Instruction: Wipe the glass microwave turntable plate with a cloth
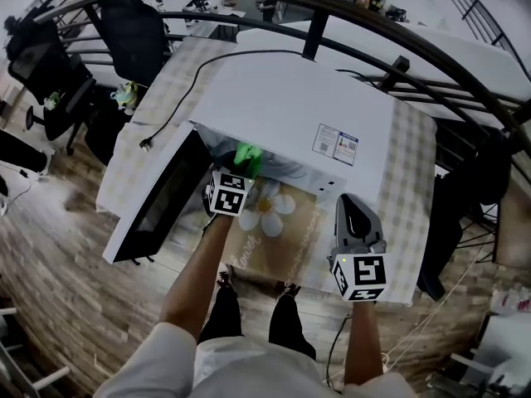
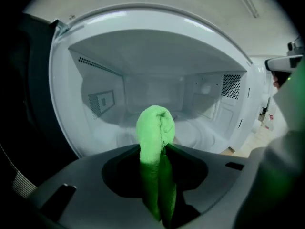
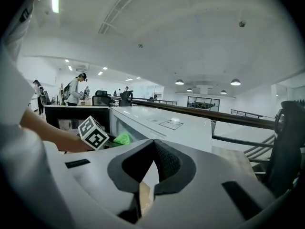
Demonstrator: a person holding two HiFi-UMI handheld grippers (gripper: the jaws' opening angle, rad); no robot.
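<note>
The white microwave (image 1: 299, 98) stands on a table with its door (image 1: 162, 197) swung open to the left. My left gripper (image 1: 239, 171) is at the mouth of the cavity, shut on a bright green cloth (image 1: 247, 156). In the left gripper view the rolled cloth (image 2: 155, 128) sticks up out of my left gripper (image 2: 159, 149), in front of the cavity. The glass turntable plate (image 2: 200, 135) shows only faintly on the cavity floor behind it, apart from the cloth. My right gripper (image 1: 355, 214) hangs at the microwave's front right corner. Its jaws (image 3: 154, 144) are shut, with nothing in them.
A brown mat with a white flower (image 1: 278, 222) lies on the table under the microwave's front. A black power cord (image 1: 178, 106) trails off to the left. Office chairs (image 1: 133, 31) and a dark curved railing (image 1: 373, 15) stand behind. People (image 3: 76, 89) work far off.
</note>
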